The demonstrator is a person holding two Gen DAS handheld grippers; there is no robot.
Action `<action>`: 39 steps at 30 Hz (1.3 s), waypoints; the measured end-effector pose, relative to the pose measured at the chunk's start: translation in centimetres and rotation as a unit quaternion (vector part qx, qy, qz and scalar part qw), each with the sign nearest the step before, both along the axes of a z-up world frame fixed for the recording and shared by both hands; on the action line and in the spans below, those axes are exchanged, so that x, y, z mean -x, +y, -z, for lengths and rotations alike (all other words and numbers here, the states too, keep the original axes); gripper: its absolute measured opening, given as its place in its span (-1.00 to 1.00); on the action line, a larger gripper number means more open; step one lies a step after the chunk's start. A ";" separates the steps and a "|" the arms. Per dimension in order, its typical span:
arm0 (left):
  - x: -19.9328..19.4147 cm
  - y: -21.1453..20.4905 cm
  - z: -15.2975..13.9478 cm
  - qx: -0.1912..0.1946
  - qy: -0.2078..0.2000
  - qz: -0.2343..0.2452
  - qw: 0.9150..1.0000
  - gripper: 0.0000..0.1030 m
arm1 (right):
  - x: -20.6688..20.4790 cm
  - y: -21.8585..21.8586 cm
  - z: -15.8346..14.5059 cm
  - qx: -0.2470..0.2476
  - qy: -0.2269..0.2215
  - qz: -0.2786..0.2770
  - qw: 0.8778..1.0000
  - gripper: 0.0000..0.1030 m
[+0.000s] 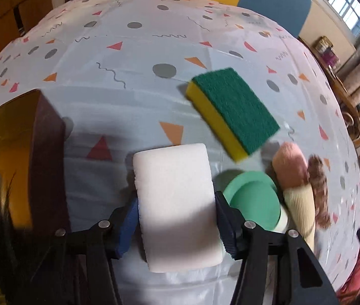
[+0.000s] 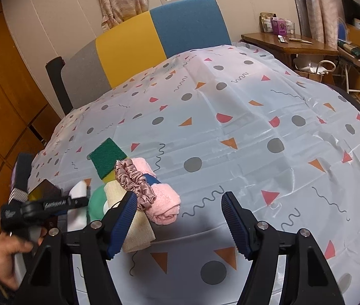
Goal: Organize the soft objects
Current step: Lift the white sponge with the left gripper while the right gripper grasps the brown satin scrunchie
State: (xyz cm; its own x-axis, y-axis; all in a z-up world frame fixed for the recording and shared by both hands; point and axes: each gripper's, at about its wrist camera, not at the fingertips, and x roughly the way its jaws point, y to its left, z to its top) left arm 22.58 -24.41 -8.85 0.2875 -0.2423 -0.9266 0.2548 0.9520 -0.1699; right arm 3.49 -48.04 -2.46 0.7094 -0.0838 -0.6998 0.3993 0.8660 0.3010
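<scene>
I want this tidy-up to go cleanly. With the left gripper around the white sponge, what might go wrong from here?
1. The left gripper pinches the white sponge near one end only; being soft, it may sag or slip out when lifted.
2. The green disc lies against the right finger, so it may get dragged along.
3. The box stands close on the other side; a swing could knock it.

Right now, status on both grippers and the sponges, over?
Left gripper jaws closed on white sponge. Right gripper open, empty, above tablecloth. Green-yellow sponge loose on cloth. Green lid crowds the white sponge.
</scene>
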 end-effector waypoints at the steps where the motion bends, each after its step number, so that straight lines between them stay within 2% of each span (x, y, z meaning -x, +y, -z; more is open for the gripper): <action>1: 0.8 0.1 -0.3 -0.001 -0.006 0.005 1.000 0.11 | 0.1 -0.1 0.0 0.001 0.000 0.002 1.000 0.35; 7: 7.1 0.1 -1.2 -0.012 -0.028 0.063 0.998 0.11 | 0.4 -0.6 0.4 -0.011 0.005 0.014 1.000 0.35; 11: 12.6 -0.7 -0.8 -0.027 -0.057 0.123 0.990 0.11 | 0.5 -0.4 0.5 -0.014 0.007 0.013 1.000 0.35; 15: 16.1 -0.9 0.8 -0.040 -0.068 0.161 0.984 0.11 | 0.4 -0.1 0.8 -0.031 0.005 -0.001 1.000 0.35; 17: 17.2 -1.0 1.3 -0.045 -0.114 0.178 0.976 0.13 | 0.2 0.4 1.0 -0.034 0.005 -0.012 0.999 0.33; 22: 17.2 -0.4 1.4 -0.024 -0.120 0.180 0.976 0.14 | -0.7 1.8 1.1 -0.046 0.002 -0.053 0.998 0.15; 28: 17.6 -0.3 1.4 -0.014 -0.137 0.180 0.974 0.15 | -4.0 2.7 0.6 -0.047 0.011 -0.084 0.995 0.13; 34: 17.7 -0.1 1.4 -0.004 -0.140 0.178 0.974 0.15 | -9.3 3.0 2.0 -0.054 0.053 -0.103 0.992 0.13; 35: 17.6 -0.1 1.4 -0.002 -0.139 0.177 0.974 0.15 | -10.0 3.0 2.4 -0.051 0.062 -0.103 0.991 0.06; 36: 17.7 -0.1 1.4 -0.001 -0.139 0.177 0.974 0.15 | -10.8 3.2 2.9 -0.043 0.078 -0.101 0.991 -0.09; 37: 17.7 0.0 1.4 0.000 -0.140 0.177 0.974 0.15 | -11.3 3.2 3.4 -0.044 0.087 -0.104 0.990 -0.40; 39: 17.8 0.0 1.4 0.002 -0.140 0.177 0.974 0.15 | -11.9 3.2 4.3 -0.067 0.098 -0.119 0.986 -0.50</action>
State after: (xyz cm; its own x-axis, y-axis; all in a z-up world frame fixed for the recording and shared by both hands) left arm 4.82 -24.39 -10.22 0.4270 -0.3752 -0.8228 0.6040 0.7955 -0.0493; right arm 15.38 -44.83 -6.74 0.5470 0.1709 -0.8195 0.2514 0.9002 0.3555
